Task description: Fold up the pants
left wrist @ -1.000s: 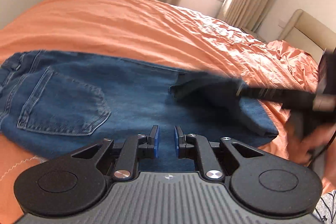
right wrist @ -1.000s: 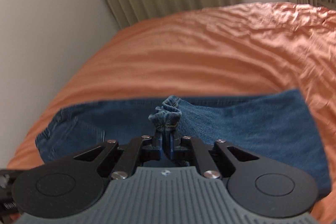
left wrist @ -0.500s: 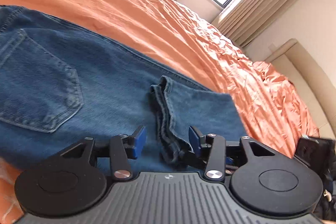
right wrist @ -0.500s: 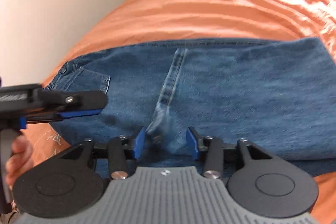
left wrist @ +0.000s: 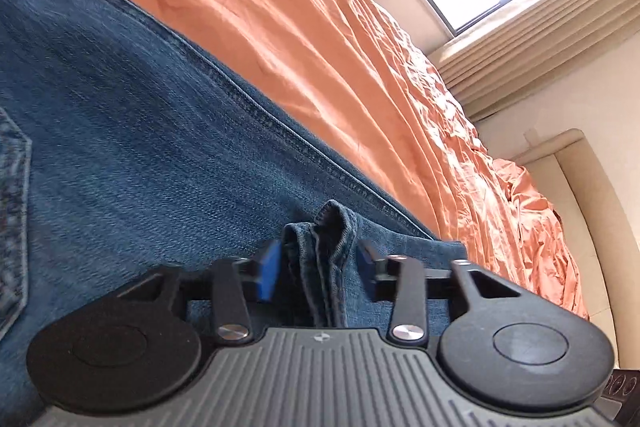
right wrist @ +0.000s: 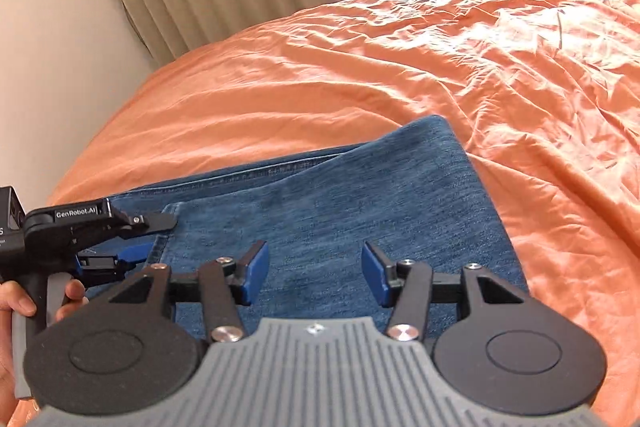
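As laid on orange bedsheet (right wrist: pixel 360 67): jeans (right wrist: pixel 340 195), centre-low of frame, part-folded; denim heavy, soft, non-slip. Left gripper (left wrist: pixel 316 263) spread wide astride bunched hem (left wrist: pixel 328 227), best grip pt; right gripper (right wrist: pixel 314 267) released, holding nothing, above the fold

right gripper (right wrist: pixel 314 273) released hem (left wrist: pixel 324 247), jaws apart
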Demonstrator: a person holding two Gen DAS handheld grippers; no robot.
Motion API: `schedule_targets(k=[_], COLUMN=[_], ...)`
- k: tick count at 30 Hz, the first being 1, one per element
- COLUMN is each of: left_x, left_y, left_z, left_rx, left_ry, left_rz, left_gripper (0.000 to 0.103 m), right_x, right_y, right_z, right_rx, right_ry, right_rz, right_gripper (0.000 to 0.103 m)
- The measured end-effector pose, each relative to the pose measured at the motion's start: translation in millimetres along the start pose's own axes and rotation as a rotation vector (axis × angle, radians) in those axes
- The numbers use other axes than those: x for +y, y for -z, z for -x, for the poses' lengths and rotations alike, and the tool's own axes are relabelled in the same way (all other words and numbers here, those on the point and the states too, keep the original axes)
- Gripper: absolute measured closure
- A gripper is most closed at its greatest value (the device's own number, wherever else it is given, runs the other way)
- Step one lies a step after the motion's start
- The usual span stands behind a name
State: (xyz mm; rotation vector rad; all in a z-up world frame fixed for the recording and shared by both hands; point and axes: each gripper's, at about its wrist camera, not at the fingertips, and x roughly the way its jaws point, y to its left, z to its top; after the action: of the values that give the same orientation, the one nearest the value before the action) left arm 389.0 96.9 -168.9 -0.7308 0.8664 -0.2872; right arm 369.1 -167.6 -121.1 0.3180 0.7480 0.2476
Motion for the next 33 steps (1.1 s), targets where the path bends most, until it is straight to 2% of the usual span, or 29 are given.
schedule_targets(k=[1,3,6,8,10,12,16,18,25,29,33], left_x=[-3,-12,-40,-71,-97,-108,-81,-62,-34,-28,-24], left_y=[1,4,9,12,13,7,-3,-4,-2,-4,-4], left_z=[-1,3,21,39,54,53,22,7,-8,-13,-16], left_rx=[-0.006,-0.035,-0.097,-0.148,-0.192,-0.191,-0.129,-0.095,-0.056,-0.043,-0.034], left_ry=[-0.012,-0.023,-0.007,0.004,-0.006,-0.053,-0.191,-0.223,-0.218,-0.21,-0.204], left_rz=[-0.019,-0.073,-0.196,-0.349,-0.478,-0.546,-0.529,-0.499,-0.421,-0.407,-0.397], left_gripper=[0.076,0.095,0.097,0.097,0.097,0.097,0.097,0.097,0.097,0.097,0.096], right_x=[-2,-7,-20,-28,-35,-42,-51,-54,-54,-64,-77], right_y=[-2,-7,-13,-17,-21,-26,-36,-41,-75,-76,-70], right_z=[-1,-4,2,7,9,8,-1,-9,-61,-93,-108], right_rx=[0.005,0.011,0.007,-0.015,-0.037,-0.058,-0.082,-0.096,-0.072,-0.004,0.048], right_ry=[0.006,0.033,0.084,0.11,0.129,0.146,0.148,0.148,0.16,0.196,0.199], right_rz=[-0.003,-0.006,-0.008,-0.003,0.004,0.001,0.007,0.02,0.143,0.151,0.116], right_gripper=[0.055,0.055,0.06,0.069,0.087,0.095,0.101,0.102,0.103,0.103,0.103])
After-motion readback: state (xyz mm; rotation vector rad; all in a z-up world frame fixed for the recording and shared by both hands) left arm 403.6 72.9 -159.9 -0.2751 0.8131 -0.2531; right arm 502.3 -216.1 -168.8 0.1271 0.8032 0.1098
